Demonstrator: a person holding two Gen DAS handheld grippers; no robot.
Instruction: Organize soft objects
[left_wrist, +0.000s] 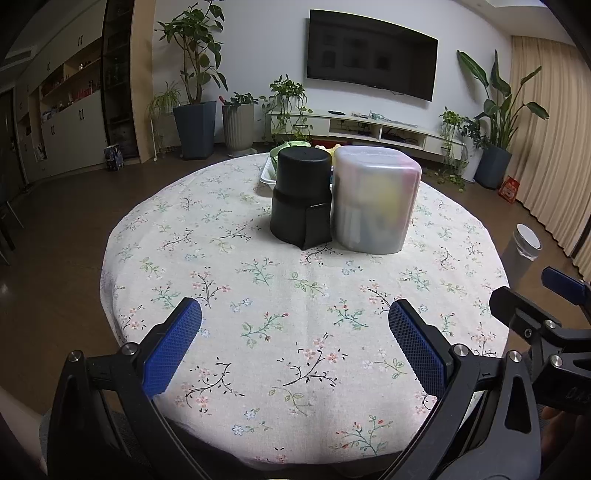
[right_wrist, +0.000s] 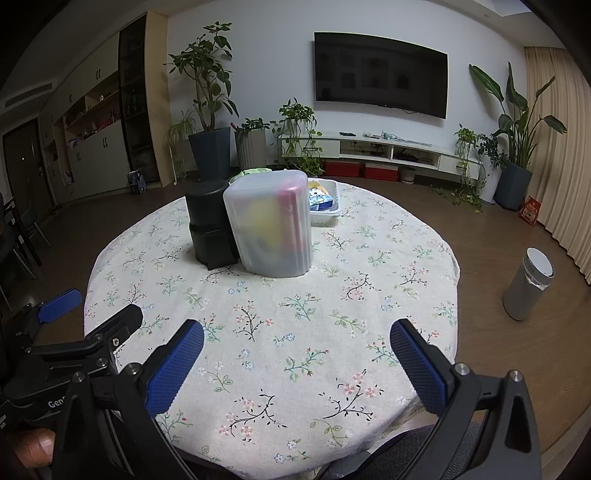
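Past the middle of the round table, on its floral cloth, a frosted translucent container stands upright, its long axis vertical, flat closed end up. Blurred yellow, pink and dark shapes show through its cloudy wall; what they are cannot be told. A black cylinder stands upright touching its left side. Behind both, farther off, a white tray holds a blue-and-white packet and something green. The left gripper and right gripper hover over the near edge, each with blue-padded jaws wide apart and empty.
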